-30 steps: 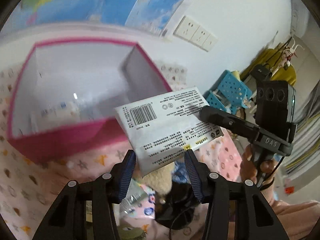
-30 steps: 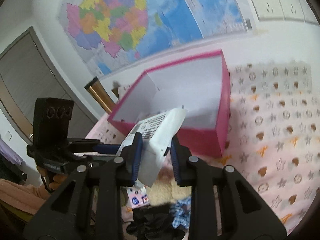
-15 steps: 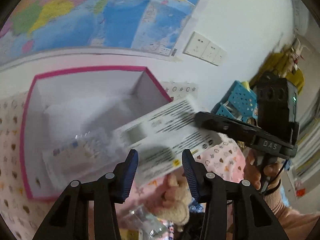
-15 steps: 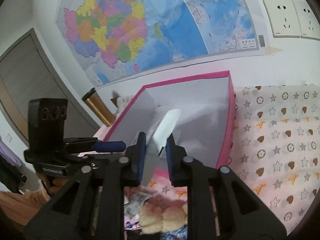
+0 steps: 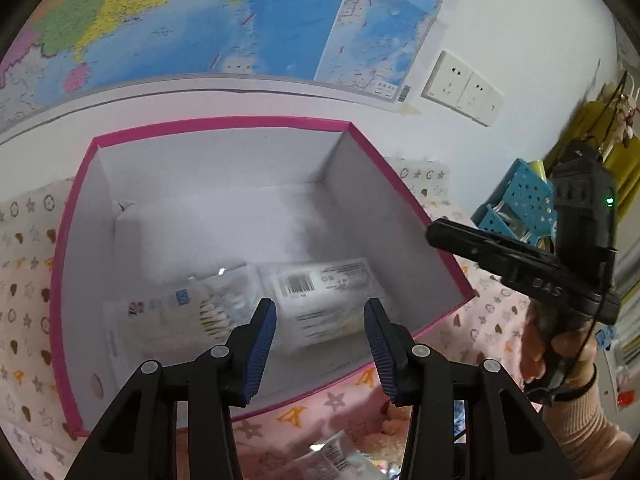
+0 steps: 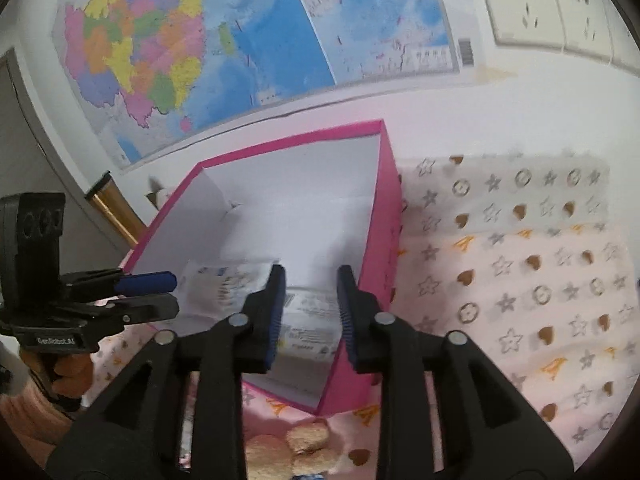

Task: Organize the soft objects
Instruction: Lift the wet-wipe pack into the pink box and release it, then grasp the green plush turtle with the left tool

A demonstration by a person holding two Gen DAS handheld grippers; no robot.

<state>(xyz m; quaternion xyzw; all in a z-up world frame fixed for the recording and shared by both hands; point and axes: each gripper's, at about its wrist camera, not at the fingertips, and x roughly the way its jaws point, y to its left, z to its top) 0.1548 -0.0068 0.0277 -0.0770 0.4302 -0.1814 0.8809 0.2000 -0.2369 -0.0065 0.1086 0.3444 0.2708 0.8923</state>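
Note:
A white packet with a barcode [image 5: 316, 284] lies inside the pink box [image 5: 224, 124], beside a clear packet of cotton swabs [image 5: 192, 308]. My left gripper [image 5: 319, 312] hovers above the box's near wall, open and empty. From the right, my right gripper [image 5: 500, 248] reaches over the box's right rim. In the right wrist view the right gripper [image 6: 311, 276] has its jaws opening; the white packet [image 6: 308, 320] lies below them, free of the pads. The left gripper [image 6: 160, 292] shows at the left of the pink box [image 6: 288, 140].
The box sits on a pink star-patterned blanket [image 6: 520, 280] against a wall with a map and sockets [image 5: 460, 88]. A beige plush toy [image 6: 296, 448] and another clear packet [image 5: 328, 456] lie in front of the box. A blue basket [image 5: 520, 204] stands at the right.
The white packet, held in the right gripper above the box before, now lies inside it. Both grippers have moved forward over the box and tilted down.

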